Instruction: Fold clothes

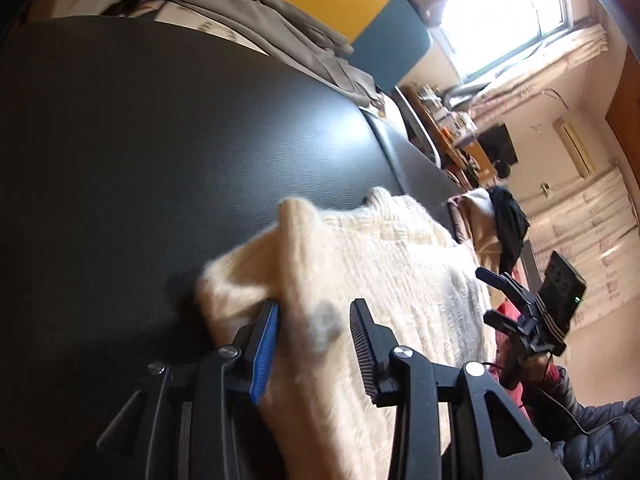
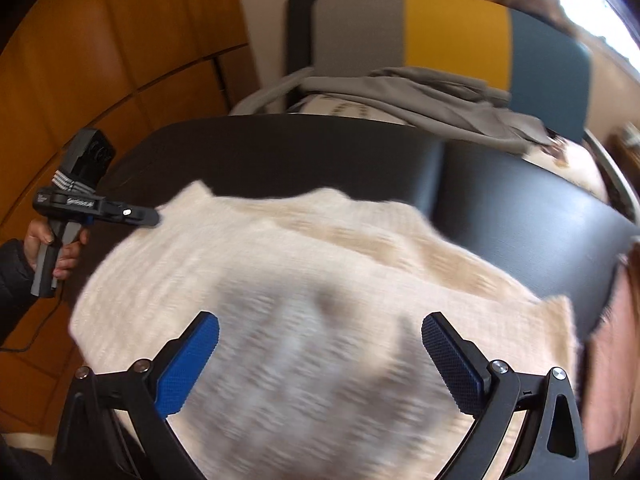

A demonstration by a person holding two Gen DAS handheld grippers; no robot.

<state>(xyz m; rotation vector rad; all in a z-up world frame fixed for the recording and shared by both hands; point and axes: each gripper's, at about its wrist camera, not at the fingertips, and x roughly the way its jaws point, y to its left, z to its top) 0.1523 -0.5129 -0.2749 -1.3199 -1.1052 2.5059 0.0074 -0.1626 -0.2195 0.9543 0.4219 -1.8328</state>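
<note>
Blue pads: the left gripper (image 1: 314, 344) has its jaws partly apart, a raised fold of the cream knit sweater (image 1: 360, 280) standing between them; one pad lies against the fold, the other stands clear, so nothing is clamped.
Right gripper (image 2: 320, 364): jaws spread wide above the sweater, pads touching no cloth that can be made out; the knit under them is blurred.
Sweater: spread across the black padded counter (image 1: 160, 140), its near part toward the person.
Left wrist view only: the right gripper from the side, at the sweater's far edge, a dark puffy sleeve (image 1: 600, 428) below it; beyond, a heap of beige and black clothes (image 1: 496, 220) and a bright window (image 1: 500, 20).
Right wrist view only: the left gripper from the side, its tips at the sweater's corner, a hand (image 2: 48, 248) around its handle; wooden panelling (image 2: 100, 60) behind.
Both views: grey garment (image 2: 440, 96) lying at the counter's far edge, before a grey, yellow and teal panel (image 2: 460, 36).
</note>
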